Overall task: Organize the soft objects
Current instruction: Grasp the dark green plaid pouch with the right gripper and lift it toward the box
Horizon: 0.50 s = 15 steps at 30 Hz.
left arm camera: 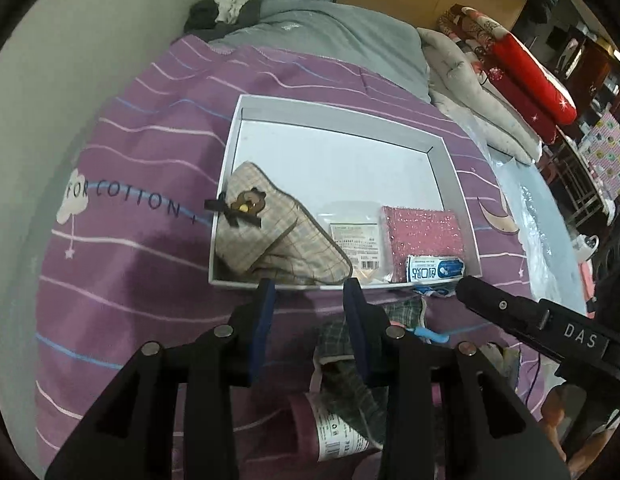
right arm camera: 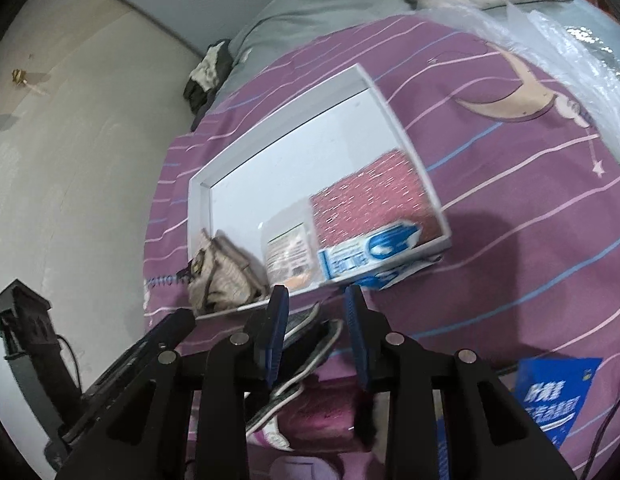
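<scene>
Beige plaid pouch (left arm camera: 270, 236) in white box (left arm camera: 342, 108), beyond left claw (left arm camera: 310, 292), untouched

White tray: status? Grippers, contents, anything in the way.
Left gripper open, empty. Right gripper open, empty. White tray holds plaid pouch, clear packet, pink sponge, blue-white pack on its near rim. Green plaid cloth outside.

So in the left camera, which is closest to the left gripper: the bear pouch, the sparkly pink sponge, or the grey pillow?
From the left gripper:
1. Bear pouch, near corner of the white tray.
2. Sparkly pink sponge, tray's right side.
3. Grey pillow, far past the tray.
</scene>
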Each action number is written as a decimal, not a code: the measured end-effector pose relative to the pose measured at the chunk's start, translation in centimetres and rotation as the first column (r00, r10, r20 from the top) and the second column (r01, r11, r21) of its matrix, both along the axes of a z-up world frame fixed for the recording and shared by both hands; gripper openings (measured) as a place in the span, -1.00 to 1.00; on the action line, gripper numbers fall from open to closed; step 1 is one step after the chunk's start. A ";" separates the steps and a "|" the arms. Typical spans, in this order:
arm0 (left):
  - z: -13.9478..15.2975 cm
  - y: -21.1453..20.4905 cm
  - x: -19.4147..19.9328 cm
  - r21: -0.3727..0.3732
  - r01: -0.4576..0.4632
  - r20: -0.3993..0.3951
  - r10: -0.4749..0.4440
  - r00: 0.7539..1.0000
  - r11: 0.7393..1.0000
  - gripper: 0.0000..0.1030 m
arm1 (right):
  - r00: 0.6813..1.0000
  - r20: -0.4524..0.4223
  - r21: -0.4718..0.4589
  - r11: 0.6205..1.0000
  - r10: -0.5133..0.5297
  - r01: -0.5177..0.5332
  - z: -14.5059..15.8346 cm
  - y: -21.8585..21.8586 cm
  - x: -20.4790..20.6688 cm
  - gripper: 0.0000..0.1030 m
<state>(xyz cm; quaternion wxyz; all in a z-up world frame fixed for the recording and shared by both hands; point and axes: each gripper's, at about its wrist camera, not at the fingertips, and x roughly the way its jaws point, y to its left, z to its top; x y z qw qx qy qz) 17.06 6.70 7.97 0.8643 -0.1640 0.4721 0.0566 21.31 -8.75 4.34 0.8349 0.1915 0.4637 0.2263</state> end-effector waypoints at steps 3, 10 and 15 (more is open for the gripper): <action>-0.3 0.7 -0.2 -0.040 -0.009 -0.004 0.009 1.000 0.999 -0.28 | 0.999 -0.015 0.020 0.999 0.039 -0.038 0.0 1.0 -0.3 -0.45; -1.0 1.4 -0.4 -0.018 -0.045 -0.045 0.044 0.998 0.999 -0.28 | 0.993 -0.077 0.017 0.996 0.089 -0.088 -1.0 2.9 -0.8 -0.45; -1.5 1.3 -0.3 -0.007 -0.039 -0.069 0.038 0.997 0.999 -0.28 | 0.989 -0.103 0.025 0.994 0.108 -0.106 -1.6 3.4 -0.9 -0.45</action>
